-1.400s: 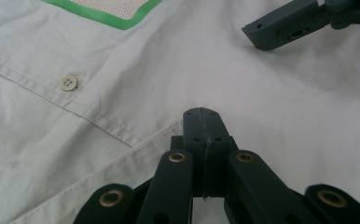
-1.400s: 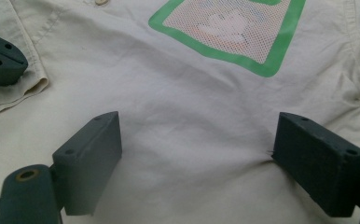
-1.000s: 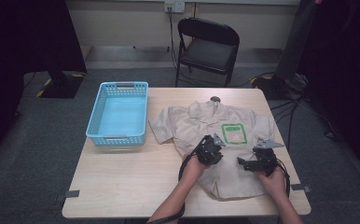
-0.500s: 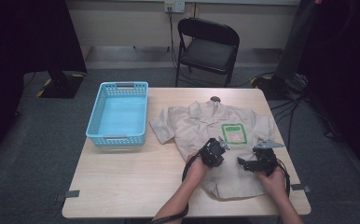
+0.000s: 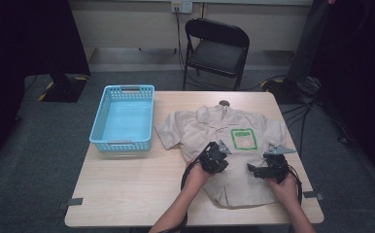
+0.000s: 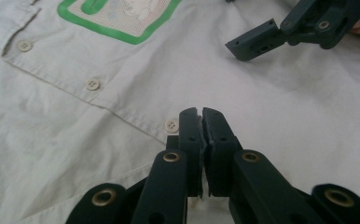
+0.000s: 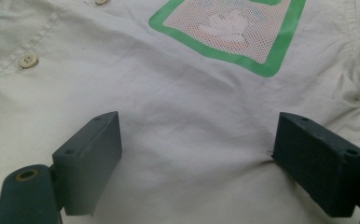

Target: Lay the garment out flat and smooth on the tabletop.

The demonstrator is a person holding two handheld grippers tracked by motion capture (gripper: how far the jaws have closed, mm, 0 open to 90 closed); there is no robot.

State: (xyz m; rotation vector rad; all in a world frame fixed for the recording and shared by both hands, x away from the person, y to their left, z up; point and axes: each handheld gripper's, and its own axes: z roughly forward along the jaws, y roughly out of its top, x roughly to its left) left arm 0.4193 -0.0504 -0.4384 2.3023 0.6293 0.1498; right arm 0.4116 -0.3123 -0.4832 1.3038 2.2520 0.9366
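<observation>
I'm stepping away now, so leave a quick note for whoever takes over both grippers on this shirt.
Left gripper: jaws shut, tips over the button placket; whether they pinch cloth, I can't tell.
Right gripper: jaws wide open over the shirt below the green patch, holding nothing.
Shirt lies flat, face up, buttoned, unfolded on the table. Basket empty at the left.
Done: shirt spread out.
Left: probably folding it, perhaps into the basket.

The high view looks forward and down from above the person's side, taking in the whole counter (image 5: 127, 194) from far off. The left gripper view rides low and close behind its claw (image 6: 201, 112), facing along the shirt (image 6: 75, 116). The right gripper view sits equally close. Both share the shirt's green-framed patch (image 7: 229, 28), also seen from above.
</observation>
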